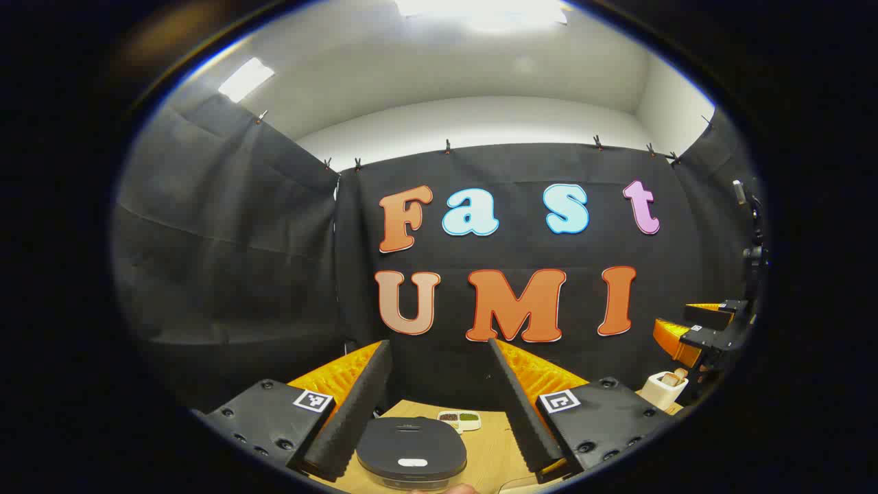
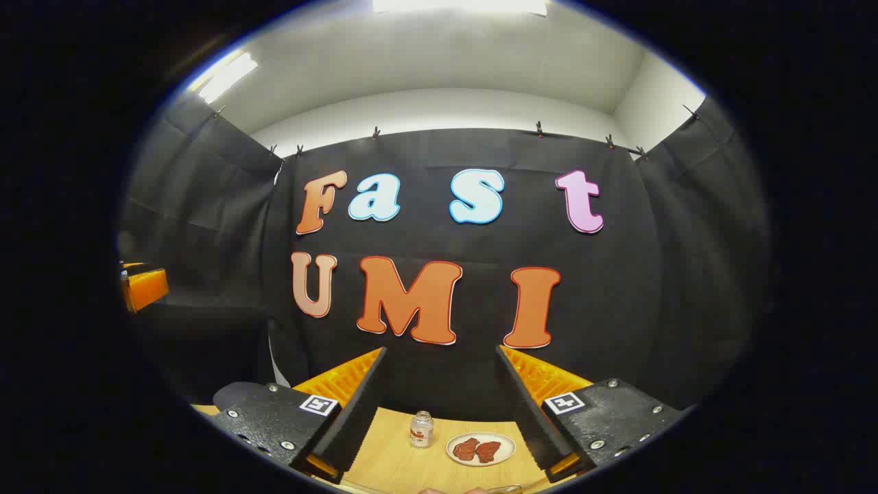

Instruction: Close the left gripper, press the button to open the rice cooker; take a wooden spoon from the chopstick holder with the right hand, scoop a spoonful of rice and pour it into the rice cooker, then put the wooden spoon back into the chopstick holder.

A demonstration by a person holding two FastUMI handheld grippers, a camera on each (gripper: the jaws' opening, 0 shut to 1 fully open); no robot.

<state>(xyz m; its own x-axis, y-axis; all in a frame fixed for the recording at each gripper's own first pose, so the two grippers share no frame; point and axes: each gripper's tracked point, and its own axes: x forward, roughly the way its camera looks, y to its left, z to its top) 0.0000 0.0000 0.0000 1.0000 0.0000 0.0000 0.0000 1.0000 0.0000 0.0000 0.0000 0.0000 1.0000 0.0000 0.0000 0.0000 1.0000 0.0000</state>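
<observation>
Much of the light wooden tabletop (image 1: 490, 449) is cut off at the lower rim of both views. In the left gripper view, the dark, rounded-lid rice cooker (image 1: 411, 449) sits low between the fingers of the left gripper (image 1: 439, 405), its lid down and its front edge clipped by the rim, so the button cannot be made out with any certainty. A sliver of something pale shows at the very bottom edge, too small to identify. Behind the cooker lies a small white divided dish (image 1: 461, 419) holding dark and greenish contents; what they are is hard to tell. At far right stands the white chopstick holder (image 1: 662, 388) with pale wooden handles poking out, partly screened by the right gripper (image 1: 706, 329), which hangs just above and beside it.

The left gripper's jaws stand wide apart, gripping nothing and touching nothing.

In the right gripper view, the right gripper (image 2: 439, 405) is likewise spread wide and empty. Between its fingers, farther off on the table, stand a small clear glass jar with a label (image 2: 421, 429) and, just beside it, a round white plate (image 2: 506, 453) bearing two reddish-brown pieces. At the far left edge a corner of the left gripper (image 2: 144, 287) pokes into sight.
</observation>
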